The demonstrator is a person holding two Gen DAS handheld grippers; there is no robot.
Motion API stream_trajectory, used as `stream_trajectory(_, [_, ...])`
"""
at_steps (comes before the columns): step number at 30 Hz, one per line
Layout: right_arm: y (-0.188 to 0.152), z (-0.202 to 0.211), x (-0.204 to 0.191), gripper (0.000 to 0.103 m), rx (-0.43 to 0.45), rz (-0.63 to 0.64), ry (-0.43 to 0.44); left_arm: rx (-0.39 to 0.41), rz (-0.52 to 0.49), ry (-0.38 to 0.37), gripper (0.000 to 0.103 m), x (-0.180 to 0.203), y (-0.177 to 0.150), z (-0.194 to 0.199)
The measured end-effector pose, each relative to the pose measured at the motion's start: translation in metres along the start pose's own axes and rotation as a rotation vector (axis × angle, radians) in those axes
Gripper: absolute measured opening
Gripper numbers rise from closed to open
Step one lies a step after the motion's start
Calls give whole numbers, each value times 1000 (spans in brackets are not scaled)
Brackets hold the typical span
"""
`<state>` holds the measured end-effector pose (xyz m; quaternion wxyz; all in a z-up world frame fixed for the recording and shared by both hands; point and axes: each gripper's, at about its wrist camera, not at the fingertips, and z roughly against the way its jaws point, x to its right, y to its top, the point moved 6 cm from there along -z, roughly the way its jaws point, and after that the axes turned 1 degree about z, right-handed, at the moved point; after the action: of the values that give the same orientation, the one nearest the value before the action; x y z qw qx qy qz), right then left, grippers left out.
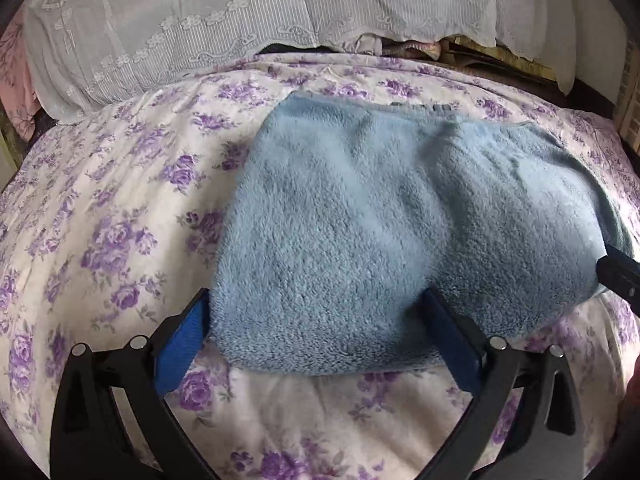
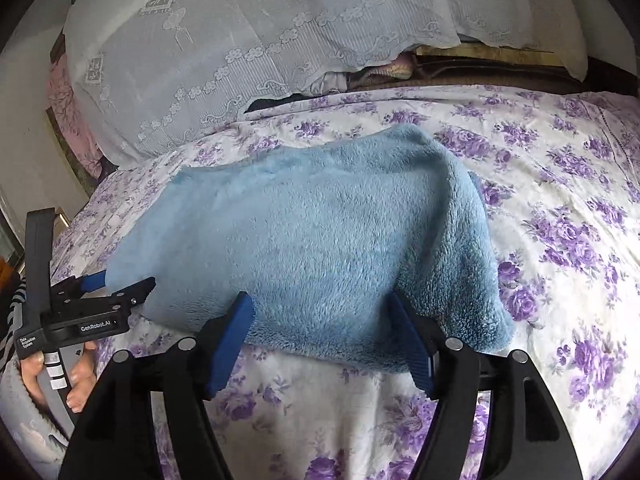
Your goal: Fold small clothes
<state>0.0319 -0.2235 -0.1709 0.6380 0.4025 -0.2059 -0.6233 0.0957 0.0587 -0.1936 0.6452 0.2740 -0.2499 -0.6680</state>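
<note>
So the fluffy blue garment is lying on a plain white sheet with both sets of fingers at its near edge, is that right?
Not quite. The sheet is not plain: it is white with purple flowers, as the right wrist view shows. The rest holds: the fluffy blue garment lies on it, with the left gripper and right gripper at its near edge.

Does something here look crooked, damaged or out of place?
Nothing looks damaged or spilled. The blue fleece garment lies folded but lumpy on the floral bedsheet, its far edge uneven.

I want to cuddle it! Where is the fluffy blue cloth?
The fluffy blue cloth lies on the purple-flowered bedsheet, in front of the white lace curtain, with both grippers at its near edge.
</note>
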Motion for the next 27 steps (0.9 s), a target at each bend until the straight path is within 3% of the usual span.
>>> stream_trajectory(4, [10, 13, -19, 71, 52, 57, -4, 65, -27, 46, 99, 4, 8, 16])
stream_trajectory(12, [34, -1, -59, 71, 66, 162, 3, 131, 11, 18, 99, 3, 39, 31])
stream_trajectory(21, [47, -28, -59, 71, 38, 152, -13, 115, 0, 35, 99, 8, 52, 9])
stream_trajectory(24, [34, -52, -51, 75, -36, 133, -11, 67, -11, 60, 99, 7, 48, -13])
stream_trajectory(27, [30, -58, -46, 77, -52, 99, 27, 17, -7, 50, 99, 5, 40, -32])
